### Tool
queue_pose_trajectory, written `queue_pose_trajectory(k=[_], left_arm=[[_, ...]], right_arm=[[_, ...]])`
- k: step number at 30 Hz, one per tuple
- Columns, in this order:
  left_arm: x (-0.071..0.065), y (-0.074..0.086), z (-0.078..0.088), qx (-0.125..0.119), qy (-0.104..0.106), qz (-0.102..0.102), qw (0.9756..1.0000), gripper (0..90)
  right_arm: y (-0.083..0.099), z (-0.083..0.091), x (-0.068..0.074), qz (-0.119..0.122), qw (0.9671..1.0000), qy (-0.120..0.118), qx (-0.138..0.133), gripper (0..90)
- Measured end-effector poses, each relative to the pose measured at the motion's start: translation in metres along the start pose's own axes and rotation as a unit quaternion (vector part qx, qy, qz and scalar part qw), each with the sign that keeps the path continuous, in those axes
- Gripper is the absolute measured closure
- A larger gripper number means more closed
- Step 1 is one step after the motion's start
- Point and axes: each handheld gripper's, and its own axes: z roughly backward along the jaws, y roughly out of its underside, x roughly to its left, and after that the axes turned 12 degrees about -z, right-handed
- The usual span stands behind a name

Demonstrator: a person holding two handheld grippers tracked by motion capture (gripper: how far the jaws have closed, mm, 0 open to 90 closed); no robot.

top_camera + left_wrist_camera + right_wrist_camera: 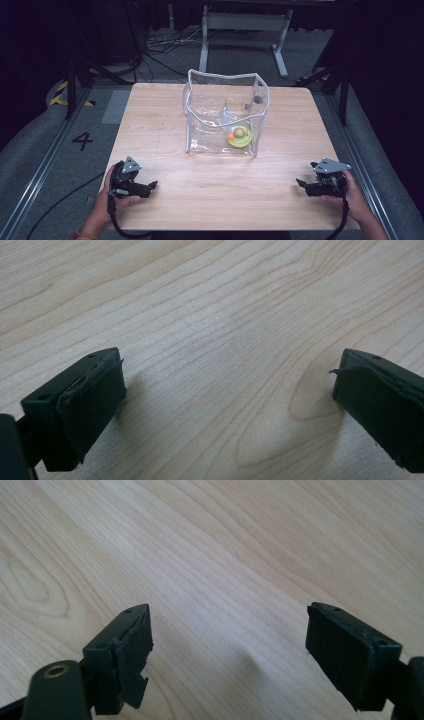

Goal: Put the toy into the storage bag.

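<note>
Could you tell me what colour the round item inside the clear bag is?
Yellow-green round item, clearest in the high view.

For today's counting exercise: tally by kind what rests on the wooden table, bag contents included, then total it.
Clear plastic bag: 1
Handheld tool: 2, left tool, right tool, both open and empty
Yellow round item in the bag: 1
Small orange ball in the bag: 1
Other bag contents are too unclear to count.
Total: 5
</note>
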Motion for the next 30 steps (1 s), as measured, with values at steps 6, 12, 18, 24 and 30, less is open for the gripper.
queue_pose_trajectory(k=[6,12,18,24,30], left_arm=[[0.000,0.000,0.000,0.000,0.000,0.000,1.0000,0.8],[0.000,0.000,0.000,0.000,0.000,0.000,1.0000,0.8],[0.000,0.000,0.000,0.001,-0.001,0.001,1.0000,0.8],[-0.002,0.001,0.001,0.000,-0.009,0.010,0.9999,0.7],[-0.002,0.001,0.001,0.002,-0.010,0.011,0.9999,0.4]], right_arm=[[0.017,-0.001,-0.003,-0.027,0.9996,0.004,-0.011,19.7],[0.031,-0.001,-0.013,-0.085,0.9955,-0.015,-0.038,16.6],[0.032,-0.003,-0.021,-0.124,0.9915,-0.033,-0.022,14.3],[0.032,-0.003,-0.019,-0.136,0.9904,-0.019,-0.020,10.8],[0.031,-0.003,-0.019,-0.140,0.9898,-0.016,-0.017,9.8]])
